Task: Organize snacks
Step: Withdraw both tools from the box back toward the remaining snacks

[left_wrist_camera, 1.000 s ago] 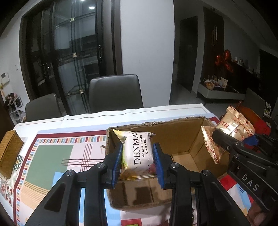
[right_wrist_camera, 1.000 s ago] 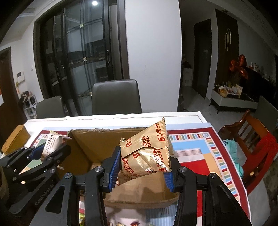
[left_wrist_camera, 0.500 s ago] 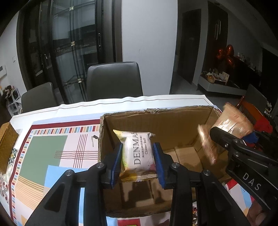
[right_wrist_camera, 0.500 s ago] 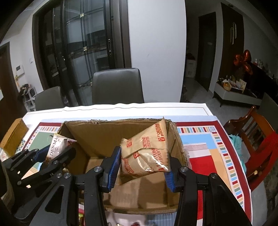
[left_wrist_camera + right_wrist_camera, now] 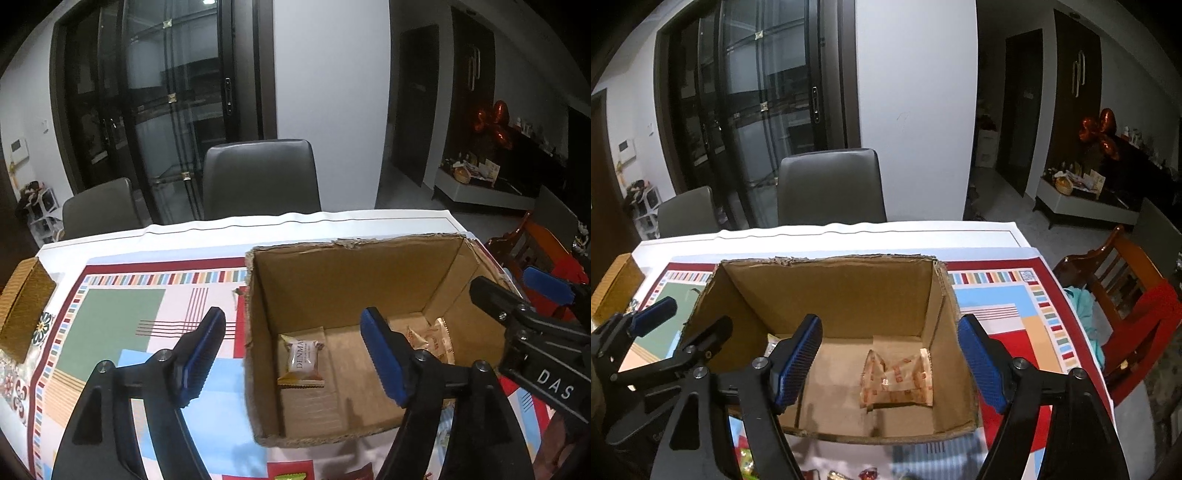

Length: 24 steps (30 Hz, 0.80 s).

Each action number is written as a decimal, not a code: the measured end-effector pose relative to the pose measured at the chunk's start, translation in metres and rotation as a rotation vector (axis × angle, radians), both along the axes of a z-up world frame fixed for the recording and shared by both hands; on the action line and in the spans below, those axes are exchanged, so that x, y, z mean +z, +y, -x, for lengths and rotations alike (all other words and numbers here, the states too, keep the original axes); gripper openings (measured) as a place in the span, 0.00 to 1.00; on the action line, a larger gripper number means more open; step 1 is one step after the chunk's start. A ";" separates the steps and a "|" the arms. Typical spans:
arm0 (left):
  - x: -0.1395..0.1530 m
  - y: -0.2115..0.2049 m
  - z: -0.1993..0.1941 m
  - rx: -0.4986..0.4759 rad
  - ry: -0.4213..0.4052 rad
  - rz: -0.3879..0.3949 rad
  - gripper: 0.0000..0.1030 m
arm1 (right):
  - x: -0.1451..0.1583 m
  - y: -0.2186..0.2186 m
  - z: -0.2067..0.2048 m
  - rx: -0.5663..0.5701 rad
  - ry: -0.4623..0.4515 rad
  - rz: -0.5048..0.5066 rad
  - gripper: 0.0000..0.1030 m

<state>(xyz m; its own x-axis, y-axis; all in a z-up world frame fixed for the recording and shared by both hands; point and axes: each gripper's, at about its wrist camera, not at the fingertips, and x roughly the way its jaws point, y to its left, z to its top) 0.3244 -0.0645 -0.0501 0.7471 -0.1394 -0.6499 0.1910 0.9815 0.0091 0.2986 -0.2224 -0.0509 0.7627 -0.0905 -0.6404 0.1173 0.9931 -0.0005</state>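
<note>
An open cardboard box [image 5: 351, 280] [image 5: 831, 291] stands on the patterned tablecloth. A white Denmas cheese-ball packet [image 5: 301, 360] lies on the box floor at the left. A tan Fortune Biscuits packet [image 5: 897, 380] lies on the floor at the right; its edge shows in the left wrist view [image 5: 432, 339]. My left gripper [image 5: 295, 350] is open and empty above the box's left side. My right gripper [image 5: 890, 358] is open and empty above the box's right side. Each gripper shows in the other's view.
A woven brown box [image 5: 22, 302] sits at the table's left edge. Grey chairs [image 5: 258, 177] stand behind the table. A wooden chair with red cloth [image 5: 1126, 295] is to the right. Small wrapped snacks [image 5: 849, 472] lie on the cloth in front of the box.
Both grippers opened. The Denmas packet dropped from the left gripper and the Fortune Biscuits packet from the right; both now lie on the box floor.
</note>
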 end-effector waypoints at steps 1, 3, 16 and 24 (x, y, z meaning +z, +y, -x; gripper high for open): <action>0.001 0.001 0.002 0.004 -0.003 0.000 0.77 | 0.002 0.000 0.002 -0.003 -0.004 0.001 0.74; 0.003 0.004 0.006 0.012 -0.011 -0.004 0.80 | 0.003 -0.001 0.005 -0.006 -0.008 0.004 0.77; 0.020 0.013 0.036 0.041 -0.043 -0.024 0.87 | 0.017 -0.003 0.032 -0.033 -0.043 0.028 0.79; 0.023 0.018 0.051 0.045 -0.038 -0.029 0.87 | 0.021 -0.001 0.050 -0.034 -0.054 0.047 0.79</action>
